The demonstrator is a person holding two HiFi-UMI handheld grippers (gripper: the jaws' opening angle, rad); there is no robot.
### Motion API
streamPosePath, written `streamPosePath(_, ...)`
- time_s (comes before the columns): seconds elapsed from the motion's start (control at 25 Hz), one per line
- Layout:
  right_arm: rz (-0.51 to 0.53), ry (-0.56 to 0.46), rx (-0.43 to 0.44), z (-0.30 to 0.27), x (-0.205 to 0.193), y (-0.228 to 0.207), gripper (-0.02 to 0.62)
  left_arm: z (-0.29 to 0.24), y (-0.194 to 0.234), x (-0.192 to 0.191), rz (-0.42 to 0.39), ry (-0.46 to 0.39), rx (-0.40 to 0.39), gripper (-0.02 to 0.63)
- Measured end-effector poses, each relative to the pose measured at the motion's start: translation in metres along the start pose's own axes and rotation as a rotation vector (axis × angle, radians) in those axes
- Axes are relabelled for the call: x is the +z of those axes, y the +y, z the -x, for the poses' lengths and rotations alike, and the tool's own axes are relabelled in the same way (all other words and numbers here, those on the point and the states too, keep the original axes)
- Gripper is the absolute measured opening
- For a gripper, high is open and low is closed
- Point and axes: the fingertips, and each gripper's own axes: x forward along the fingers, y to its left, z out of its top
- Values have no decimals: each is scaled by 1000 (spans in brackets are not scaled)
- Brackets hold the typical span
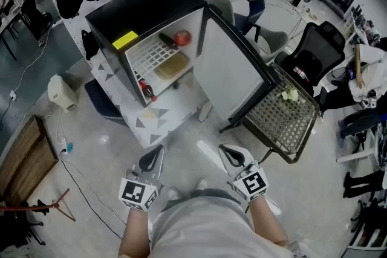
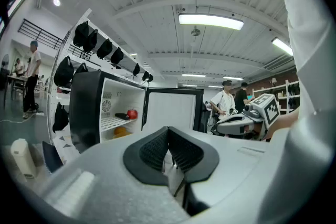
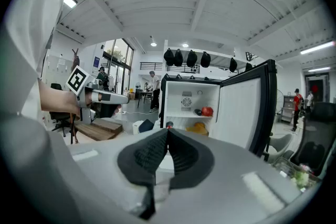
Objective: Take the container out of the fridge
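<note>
Presently, item by item.

**Container** (image 1: pixel 172 66): flat, tan-yellow, lying in the open fridge (image 1: pixel 109 21) on the level under the wire shelf (image 1: pixel 150 56), towards the door side.
- Handling, as a judgement: probably light, stiff plastic with smooth sides that could slip between the pads.
- The hold looks best on the near rim or a short side. It should be drawn out level, because the shelf above leaves little room to tilt it.
- Whether it is full (and so heavier) cannot be told.

**Left gripper** (image 1: pixel 152 158): jaws closed together with nothing between them. It is held low in front of the person, well apart from the fridge.

**Right gripper** (image 1: pixel 232 156): jaws likewise closed and empty, level with the left one.

**Other contents:**
- A red fruit (image 1: pixel 182 38) and a dark long thing (image 1: pixel 167 40) just beside it lie on the wire shelf.
- A dark bottle (image 1: pixel 147 90) stands low at the left of the opening.

**Door** (image 1: pixel 233 69): swung wide to the right, leaving the opening free.

**Hidden or unclear:**
- The container's lid, depth and back edge cannot be made out, and the shelf wires cross part of it in the head view.
- In both gripper views the gripper's own body cuts off the lower fridge, so only a yellow patch of the container shows.
- What the container rests on cannot be seen.
- The dark thing is too small to identify.
</note>
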Motion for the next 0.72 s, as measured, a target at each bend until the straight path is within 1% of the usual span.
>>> streamPosePath(0.16,6,-8,6,7,-1,-26,2,-24,-16,-3,-8,2,2,9)
streamPosePath(0.36,-2,-27,22,15,-5,-54,3,-51,-32,-6,-16,29,17,9)
streamPosePath(0.56,-7,-38,64,18,-15,-76,2,-68,-42,-15,-20,57,65,9)
streamPosePath(0.72,-1,-29,100,5,-23,-82,2,-73,-40,-26,-29,101,102,9)
